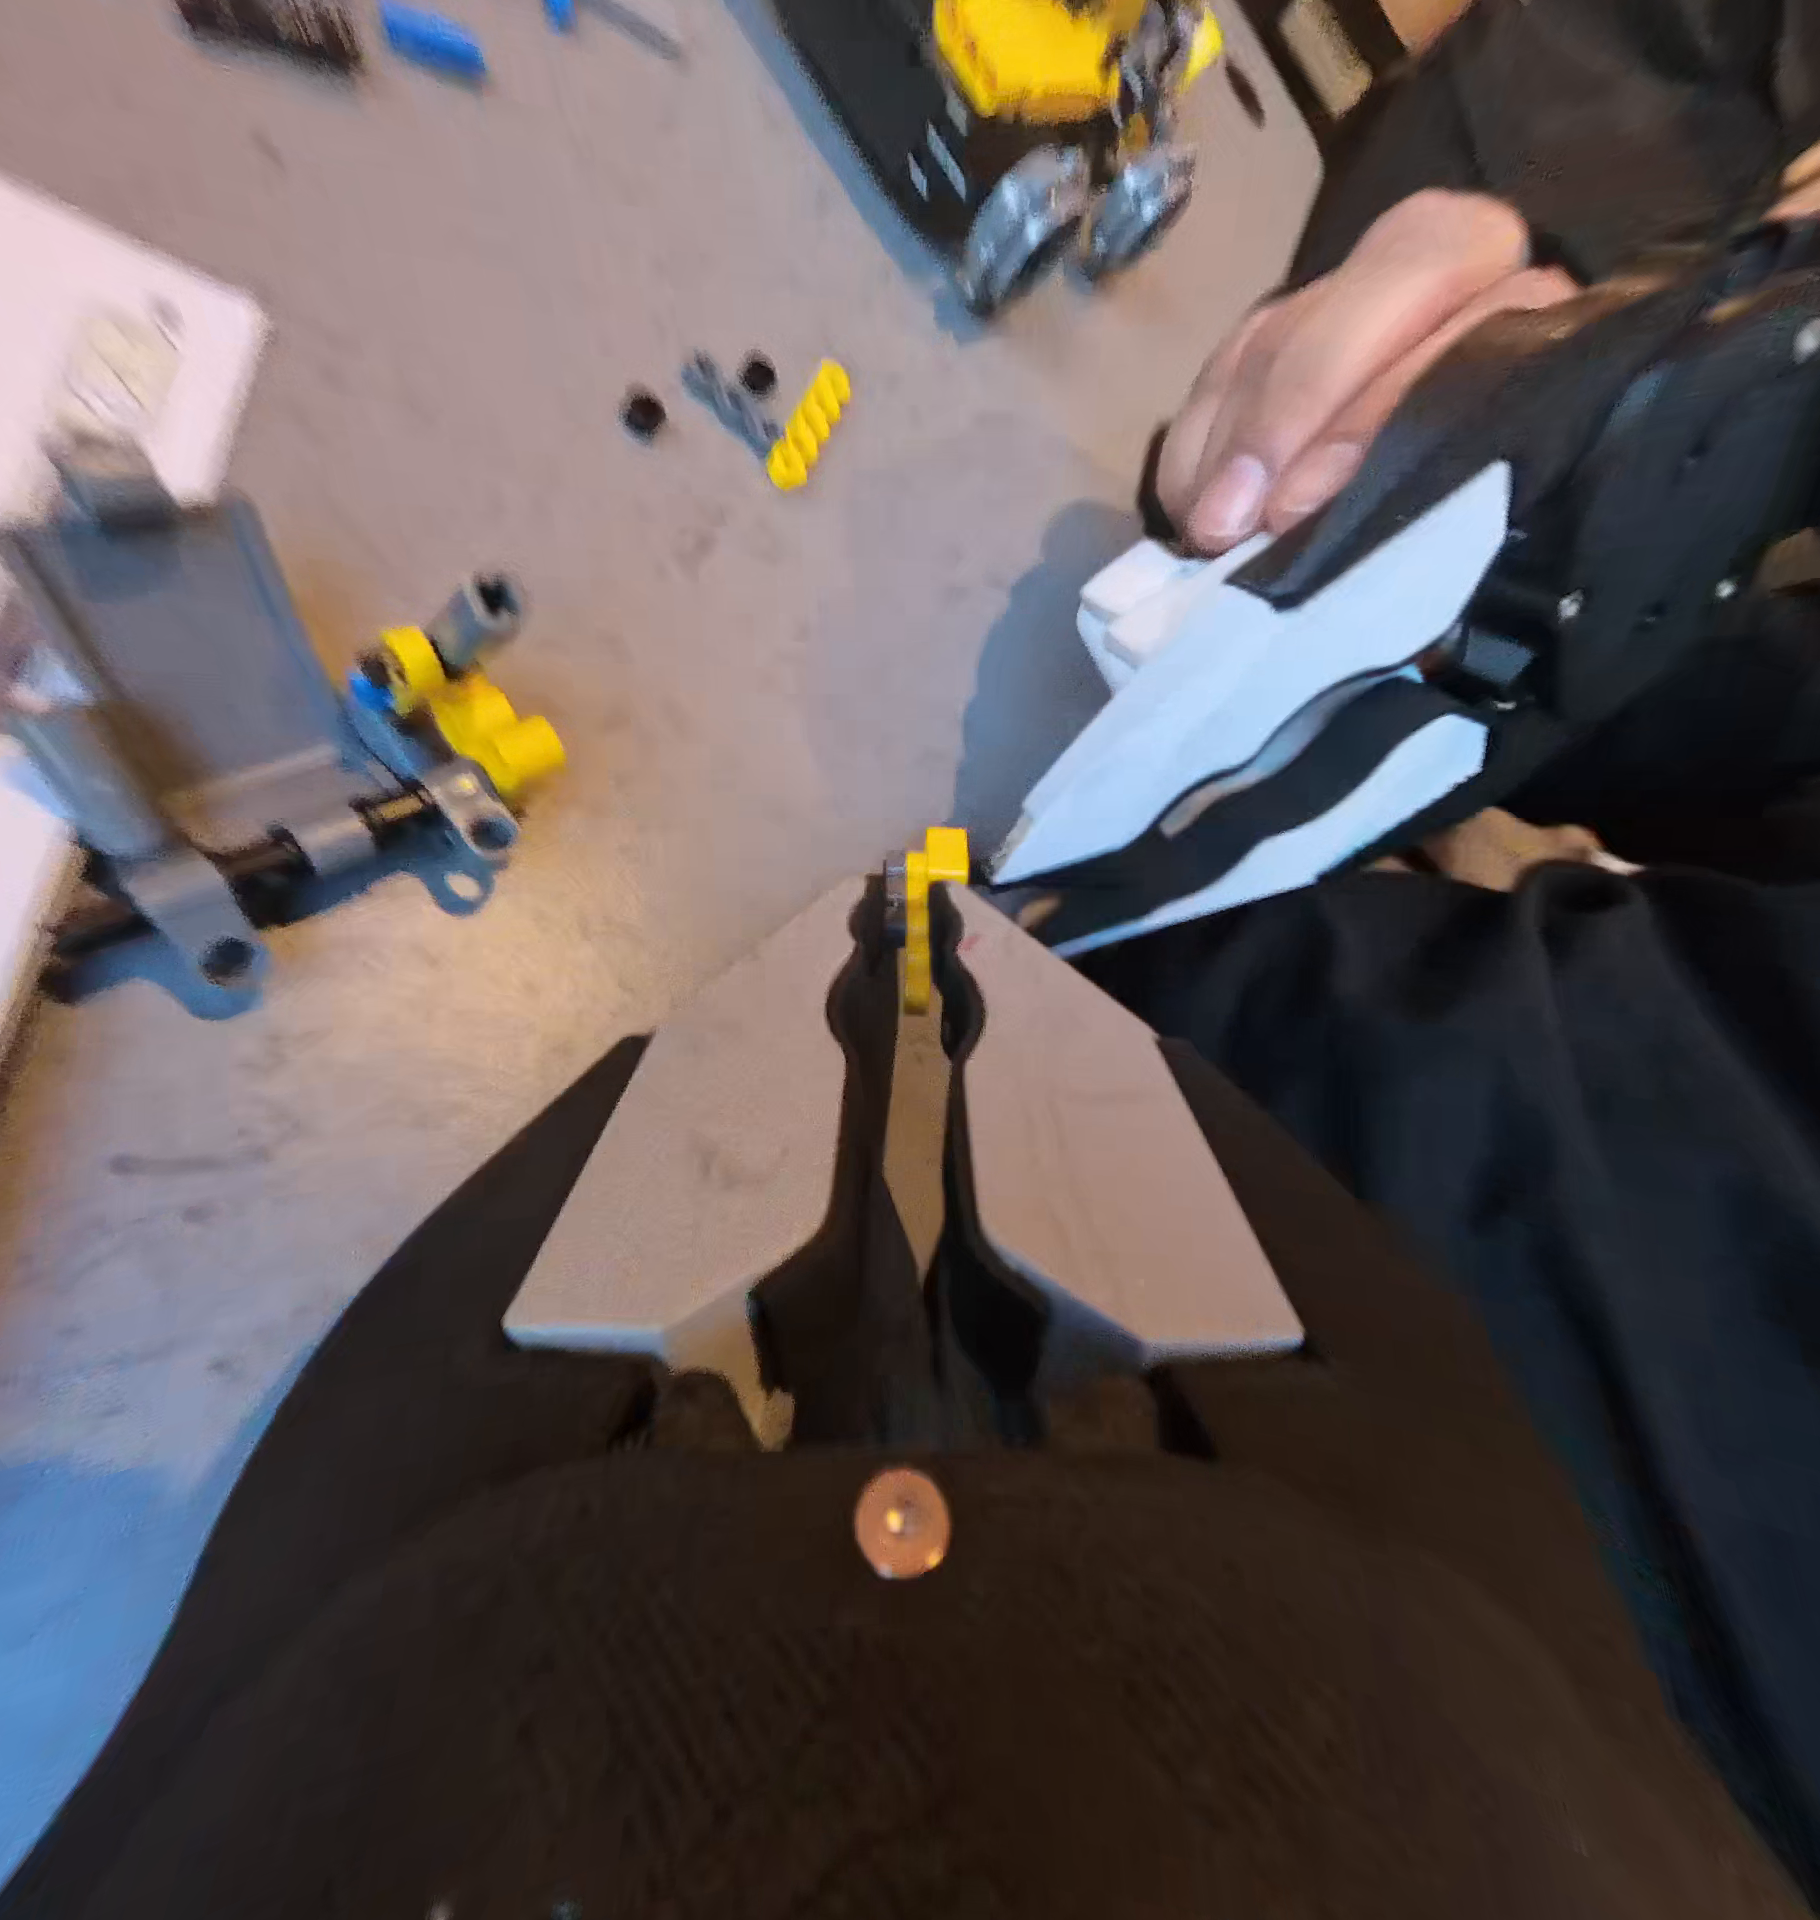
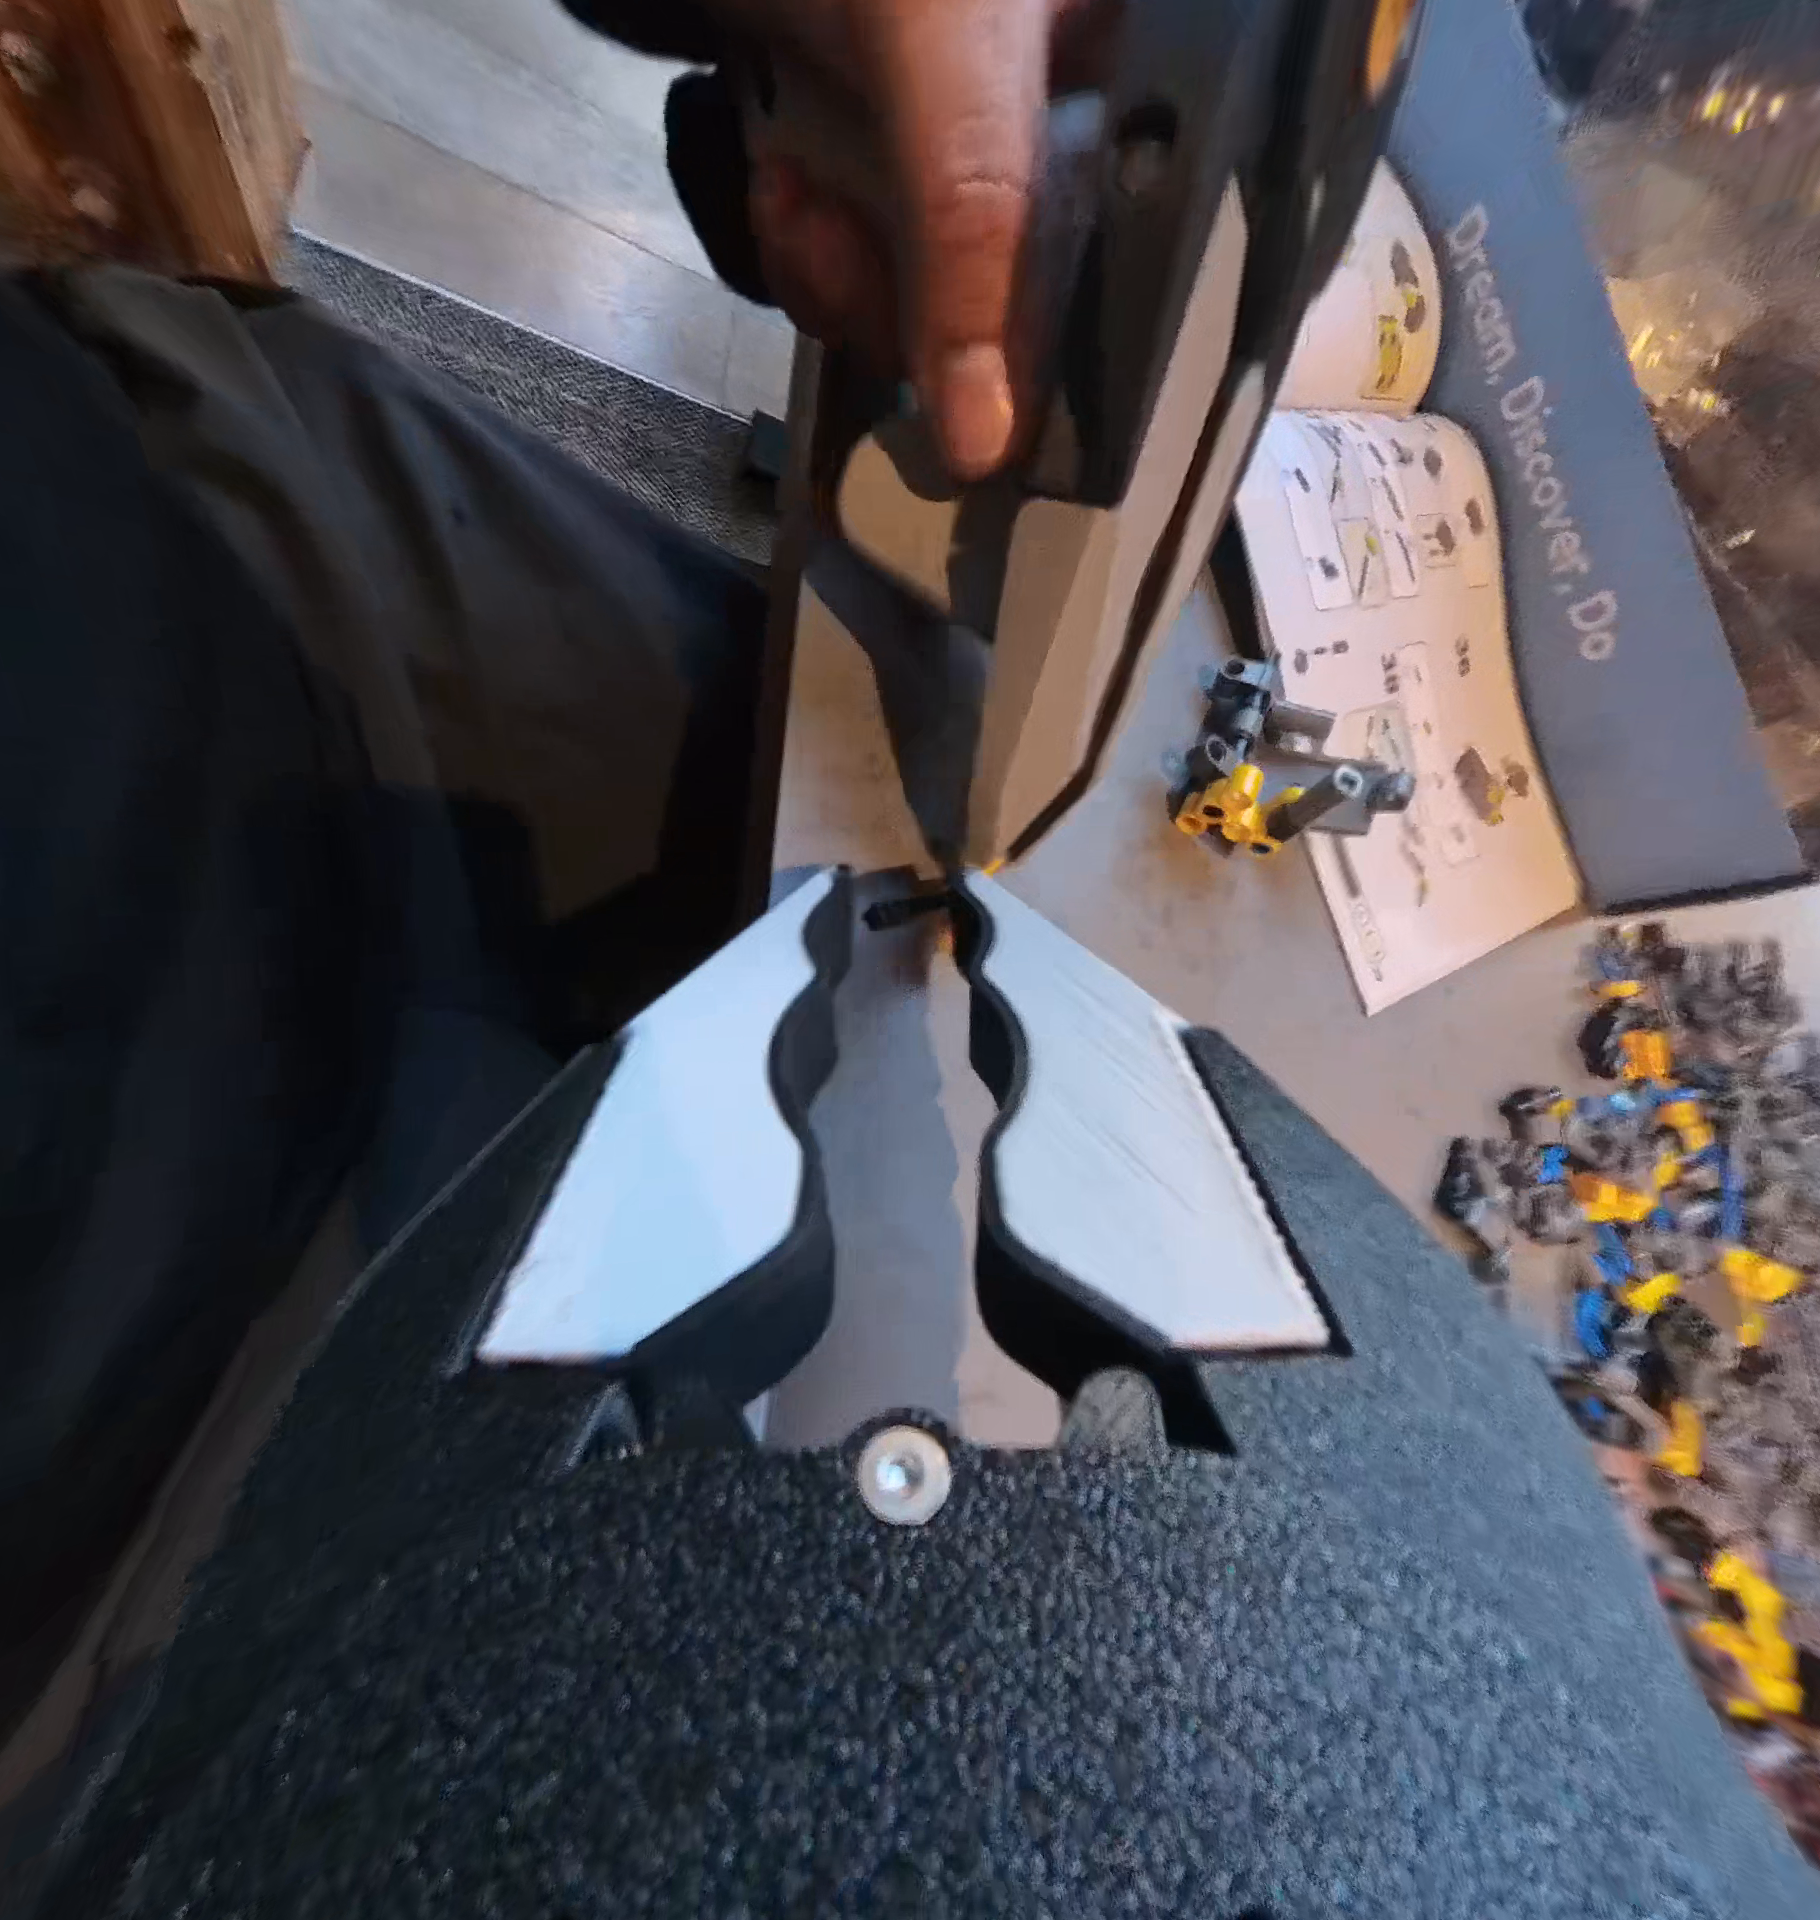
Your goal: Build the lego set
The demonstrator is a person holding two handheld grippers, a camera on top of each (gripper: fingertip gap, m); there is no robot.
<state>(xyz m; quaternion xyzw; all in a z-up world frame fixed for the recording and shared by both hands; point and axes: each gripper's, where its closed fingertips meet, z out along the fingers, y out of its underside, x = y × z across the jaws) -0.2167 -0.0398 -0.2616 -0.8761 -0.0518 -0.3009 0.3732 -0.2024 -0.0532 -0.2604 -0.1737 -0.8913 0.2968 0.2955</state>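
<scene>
The left tongs (image 1: 911,914) are pinched nearly together on a small yellow connector piece (image 1: 927,909), which stands up between their tips with a bit of grey pin at its left side. The right tongs (image 2: 901,899) come in from the right, tips almost touching that yellow piece; seen along their own length they stand somewhat apart, and a short black pin (image 2: 901,909) lies crosswise at their tips, touching the right finger, though I cannot tell whether it is truly gripped. A bare hand (image 1: 1332,374) wraps the handle of the right tool, and another hand (image 2: 906,229) holds the left one from above. Ahead and to the left of the left tongs, on the grey tabletop (image 1: 594,260), sits a grey motor block assembly (image 1: 231,727) with yellow and blue parts clipped to its near corner. Farther ahead lie a yellow toothed bar (image 1: 810,424), two small black bushes and a grey pin, all close together, and beyond them a yellow and black wheeled model (image 1: 1062,125), blurred. To the right of the right tongs an open instruction booklet (image 2: 1405,675) lies flat, a small grey and yellow subassembly (image 2: 1270,769) resting at its edge, with a dark box (image 2: 1581,520) beyond and a loose heap of yellow, blue and black parts (image 2: 1654,1247) nearer.
</scene>
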